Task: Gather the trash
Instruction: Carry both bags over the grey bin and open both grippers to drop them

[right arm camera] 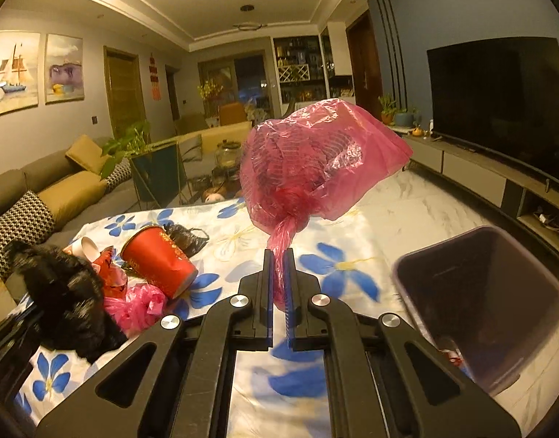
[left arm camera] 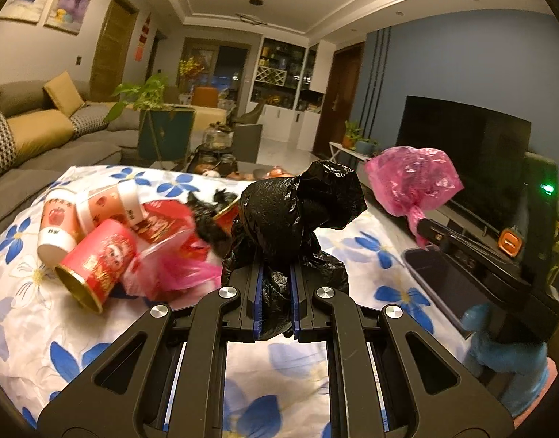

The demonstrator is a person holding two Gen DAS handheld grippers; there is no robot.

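Observation:
My left gripper (left arm camera: 275,273) is shut on a crumpled black plastic bag (left arm camera: 301,204), held above the flowered cloth (left arm camera: 45,328). My right gripper (right arm camera: 278,259) is shut on the twisted neck of a pink plastic bag (right arm camera: 316,157), lifted over the cloth; the same pink bag (left arm camera: 414,179) shows at the right of the left wrist view. A dark purple trash bin (right arm camera: 476,303) stands open at the right, just beside my right gripper. Left on the cloth lie a red paper cup (left arm camera: 100,266), white-and-orange cups (left arm camera: 60,222), red wrappers and a pink bag (right arm camera: 137,306).
The cloth covers a low table. A grey sofa (left arm camera: 42,127) with yellow cushions runs along the left. A TV (right arm camera: 498,102) on a long low cabinet lines the right wall. A planter (left arm camera: 162,135) and a tea tray stand beyond the table. A gloved hand (left arm camera: 505,346) holds the right gripper.

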